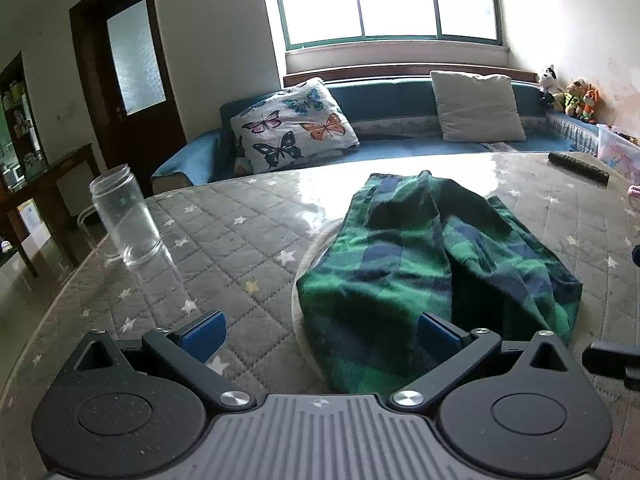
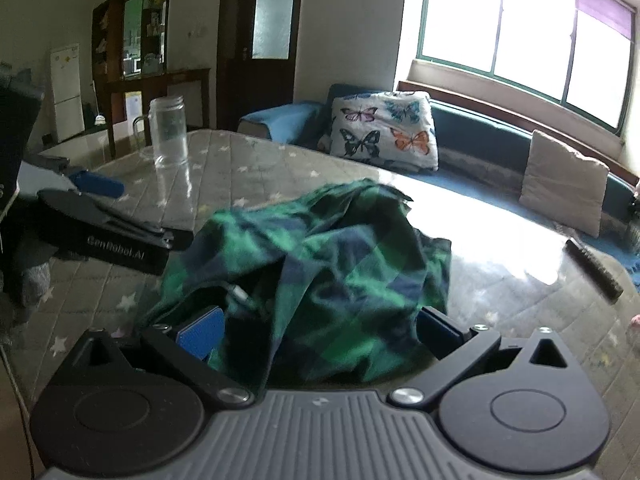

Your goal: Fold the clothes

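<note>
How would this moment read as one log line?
task: fold clothes | left gripper: open, empty | right gripper: open around plaid garment | garment: crumpled

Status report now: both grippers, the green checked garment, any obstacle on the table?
Left gripper open, right gripper open. Green checked garment crumpled, unfolded. Glass jar and remote off to the sides.

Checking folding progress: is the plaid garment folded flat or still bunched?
Bunched: the plaid garment lies in a rumpled heap with raised creases.

Soft plaid cloth (image 1: pixel 420 264), glossy tabletop (image 1: pixel 240 240), clear glass jar (image 1: pixel 124 220)
</note>
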Action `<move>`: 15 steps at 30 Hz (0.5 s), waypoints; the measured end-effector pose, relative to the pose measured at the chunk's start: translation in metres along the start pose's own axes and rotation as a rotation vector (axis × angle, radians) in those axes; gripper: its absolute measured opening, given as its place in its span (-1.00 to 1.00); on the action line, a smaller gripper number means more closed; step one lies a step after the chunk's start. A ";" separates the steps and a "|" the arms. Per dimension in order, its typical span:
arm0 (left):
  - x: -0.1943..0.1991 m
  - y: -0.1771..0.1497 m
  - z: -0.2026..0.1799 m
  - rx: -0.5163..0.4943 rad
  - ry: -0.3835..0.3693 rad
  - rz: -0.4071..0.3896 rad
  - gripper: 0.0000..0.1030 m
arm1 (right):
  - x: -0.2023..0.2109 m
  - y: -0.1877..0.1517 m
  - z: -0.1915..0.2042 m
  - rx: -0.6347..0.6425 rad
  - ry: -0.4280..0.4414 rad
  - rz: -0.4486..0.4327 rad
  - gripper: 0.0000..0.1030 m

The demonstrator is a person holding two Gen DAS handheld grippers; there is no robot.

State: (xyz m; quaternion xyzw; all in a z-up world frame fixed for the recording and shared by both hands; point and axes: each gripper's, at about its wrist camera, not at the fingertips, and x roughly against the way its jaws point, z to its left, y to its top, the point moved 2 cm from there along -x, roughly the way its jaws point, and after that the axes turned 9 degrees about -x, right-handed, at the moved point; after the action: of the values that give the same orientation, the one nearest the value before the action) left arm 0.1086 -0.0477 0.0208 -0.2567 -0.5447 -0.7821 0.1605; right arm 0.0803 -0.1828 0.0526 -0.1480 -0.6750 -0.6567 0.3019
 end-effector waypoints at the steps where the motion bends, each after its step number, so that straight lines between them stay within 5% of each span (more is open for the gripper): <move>1: -0.001 0.003 -0.001 -0.008 -0.004 -0.008 1.00 | -0.001 0.004 -0.002 -0.002 -0.004 -0.005 1.00; 15: -0.063 0.070 -0.029 -0.099 -0.149 -0.057 0.82 | -0.055 0.039 -0.047 -0.107 -0.045 0.023 0.82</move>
State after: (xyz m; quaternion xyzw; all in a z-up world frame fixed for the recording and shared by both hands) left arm 0.1912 -0.1018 0.0305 -0.3062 -0.5230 -0.7910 0.0846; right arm 0.1556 -0.2139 0.0483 -0.1865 -0.6438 -0.6848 0.2859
